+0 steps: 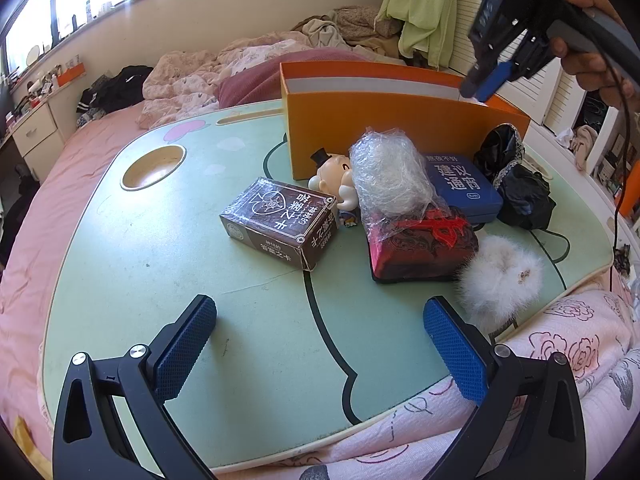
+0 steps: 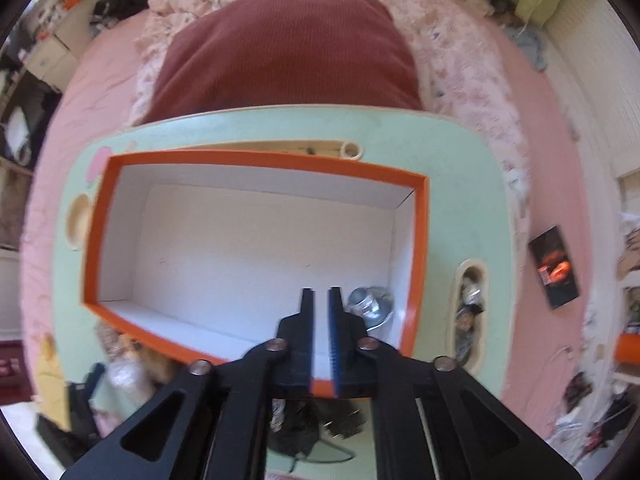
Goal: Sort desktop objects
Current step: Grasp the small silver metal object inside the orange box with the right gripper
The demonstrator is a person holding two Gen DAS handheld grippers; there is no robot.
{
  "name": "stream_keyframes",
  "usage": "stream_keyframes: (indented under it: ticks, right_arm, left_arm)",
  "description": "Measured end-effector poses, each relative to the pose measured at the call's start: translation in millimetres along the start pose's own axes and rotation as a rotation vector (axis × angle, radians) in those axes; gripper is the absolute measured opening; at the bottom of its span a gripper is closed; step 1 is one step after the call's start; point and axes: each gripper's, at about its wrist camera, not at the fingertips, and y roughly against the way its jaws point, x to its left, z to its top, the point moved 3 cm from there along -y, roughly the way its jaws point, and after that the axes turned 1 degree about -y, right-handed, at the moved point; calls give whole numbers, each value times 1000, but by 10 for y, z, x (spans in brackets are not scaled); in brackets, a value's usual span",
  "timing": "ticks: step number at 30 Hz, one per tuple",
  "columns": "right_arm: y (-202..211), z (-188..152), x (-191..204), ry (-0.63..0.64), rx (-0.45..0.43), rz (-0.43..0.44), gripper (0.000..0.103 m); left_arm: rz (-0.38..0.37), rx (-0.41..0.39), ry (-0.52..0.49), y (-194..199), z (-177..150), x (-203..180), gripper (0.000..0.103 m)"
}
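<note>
Right gripper (image 2: 321, 292): points straight down over the open orange cardboard box with white inside (image 2: 256, 160); I see a narrow gap between its jaws, nothing in it. From the left wrist view a person's hand (image 1: 596, 40) holds it above the box's right end.
Left gripper (image 1: 320, 320): jaws wide apart, nothing between them, hovering over the near edge of the pale green lap table (image 1: 160, 240).
Box contents: I see one small shiny silver object (image 2: 370, 306) lying in the box's near right corner, just beside the right gripper's fingers.
Orange box: stands at the far edge of the table, toward the right.
Brown card box with white lettering (image 1: 280, 222): lies flat mid-table, left of the pile.
Small cartoon figurine with black top hat (image 1: 334, 178): lies between the card box and the orange box wall.
Crinkled clear plastic bag of white stuff (image 1: 390, 174): rests on a red and black patterned packet (image 1: 424, 248).
Blue flat tin with white characters (image 1: 464, 188): behind the red packet.
Black lacy fabric bundle (image 1: 516, 184): at the right edge, touching the tin.
White fluffy pompom (image 1: 500, 280): near the right front corner, just beside the red packet.
</note>
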Motion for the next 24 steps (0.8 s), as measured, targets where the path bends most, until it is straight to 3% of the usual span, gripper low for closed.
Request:
stream_keyframes:
  ticks: [2,5,7,8,11,13,15,16,18,24]
  right_arm:
    - [39,8,-31,-21,-27,15,52]
    - [-23,-5,-36,-21,-12,-57,51]
    - [-133,-34,-32,-16,45,-69,46]
    - [-196,-47,-16,-9,73,-85,36]
    - [-363,-63,3,25,118,-191,34]
    - [-508,-69,15,29,164,-215,34]
    - [-612,-91,33,48,192,-231,27]
    - [-629,-98,35,61,183,-277,22]
    - [-638,-125,89,83,179,-271,3]
    - [-617,-161,83,91,162,-262,3]
  left_arm:
    - [1,0,1,-1,-1,-5,103]
    - [3,0,4,-1,-1,-3,103]
    - [4,0,6,-2,-1,-5,103]
    - [5,0,6,-2,-2,-5,103]
    - [7,0,8,2,3,7,103]
    - [7,0,9,2,3,5,103]
    - [8,0,10,1,2,2,103]
    - [9,0,9,2,0,-3,103]
    - [9,-1,13,5,6,5,103]
    - [12,-1,14,7,8,-3,103]
